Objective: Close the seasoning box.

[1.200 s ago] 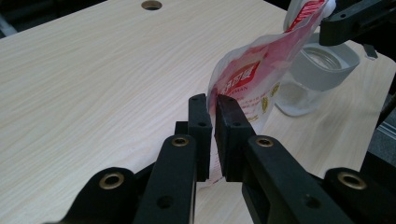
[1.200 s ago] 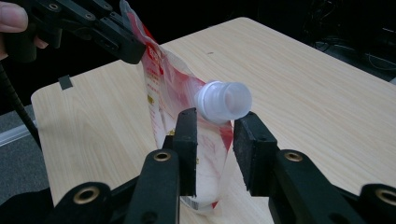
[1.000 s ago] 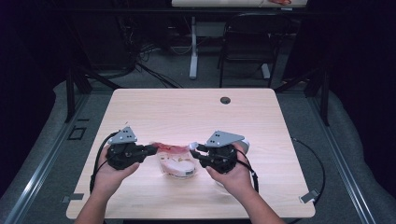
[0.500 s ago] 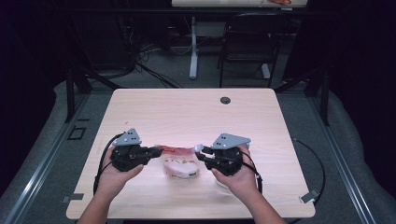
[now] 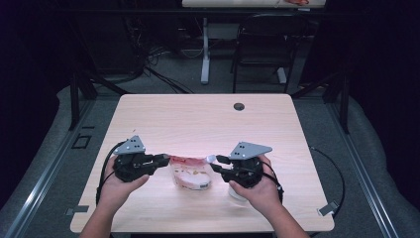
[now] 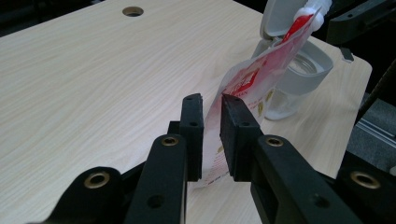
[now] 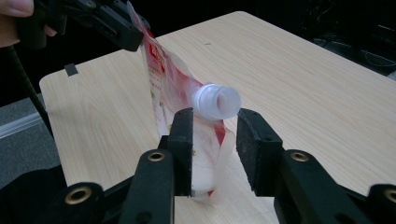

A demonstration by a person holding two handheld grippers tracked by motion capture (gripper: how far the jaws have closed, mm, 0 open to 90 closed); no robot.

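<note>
While both grippers' jaws widen, pouch (image 5: 189, 171) between them.

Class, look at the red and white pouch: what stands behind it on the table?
Behind the pouch stands a clear jar with its grey flip lid open; the pouch hides the jar's near side.

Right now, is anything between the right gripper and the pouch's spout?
Nothing visible does. The white spout already sits between the jaws of the right gripper, which have just been opening, with the pouch behind it.
</note>
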